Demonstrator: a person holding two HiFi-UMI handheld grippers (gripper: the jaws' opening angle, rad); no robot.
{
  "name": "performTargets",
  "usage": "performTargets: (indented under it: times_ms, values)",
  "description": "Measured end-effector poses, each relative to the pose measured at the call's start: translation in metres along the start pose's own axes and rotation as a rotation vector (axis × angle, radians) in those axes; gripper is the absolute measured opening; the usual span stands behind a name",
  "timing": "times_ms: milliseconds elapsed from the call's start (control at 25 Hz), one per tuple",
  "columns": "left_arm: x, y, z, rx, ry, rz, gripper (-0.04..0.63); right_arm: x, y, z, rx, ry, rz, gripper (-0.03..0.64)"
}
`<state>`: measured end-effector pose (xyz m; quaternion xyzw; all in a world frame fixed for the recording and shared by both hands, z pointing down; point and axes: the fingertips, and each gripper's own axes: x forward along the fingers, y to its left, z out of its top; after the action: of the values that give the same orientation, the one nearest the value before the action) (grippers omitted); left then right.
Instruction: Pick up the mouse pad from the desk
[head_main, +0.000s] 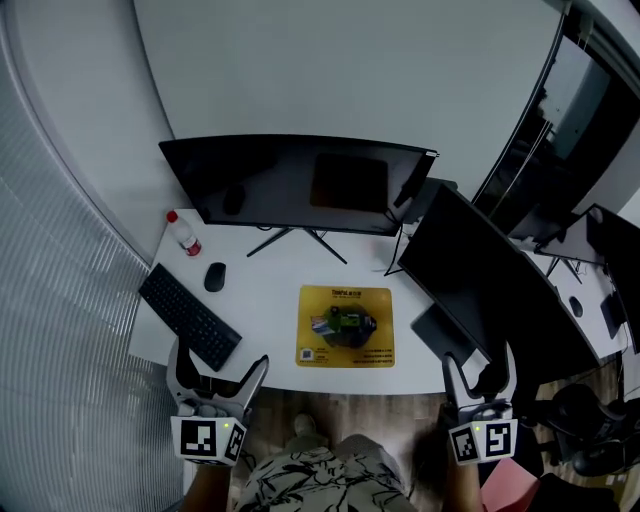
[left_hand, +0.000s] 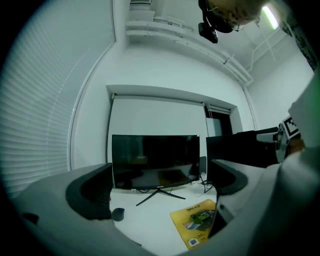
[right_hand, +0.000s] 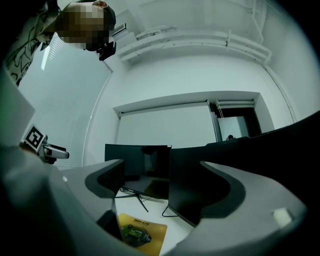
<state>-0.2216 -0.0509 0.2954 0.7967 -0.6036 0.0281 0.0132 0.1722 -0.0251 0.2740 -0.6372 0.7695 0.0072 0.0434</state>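
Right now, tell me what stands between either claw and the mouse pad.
Nothing visible does. Both the left claw and right claw hover open near the front edge of the desk, and only bare desk lies before the mouse pad. The keyboard sits left of it.

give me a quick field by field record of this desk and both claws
mouse pad: yellow, flat on the desk, untouched
left claw: open, empty, at the front edge near the keyboard
right claw: open, empty, at the front right, off the pad
mouse: black, behind the keyboard, left of the pad
bottle: red cap, back left corner
curved monitor: at the back, screen dark
second monitor: at the right, angled, screen dark
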Motion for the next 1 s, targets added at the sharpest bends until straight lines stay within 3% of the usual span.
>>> performTargets:
  times_ms: [360, 600, 1000]
  values:
    - [0.055, -0.002, -0.029, -0.024, 0.076, -0.049, 0.601, 0.04, -0.008, -0.037, -0.004, 0.107, -0.015, 0.463]
    - [0.104, -0.02, -0.064, -0.082, 0.16, -0.071, 0.601, 0.087, -0.023, -0.077, -0.001, 0.192, 0.029, 0.465]
    - [0.164, -0.04, -0.139, -0.11, 0.328, -0.107, 0.6, 0.144, -0.032, -0.176, 0.052, 0.376, 0.088, 0.465]
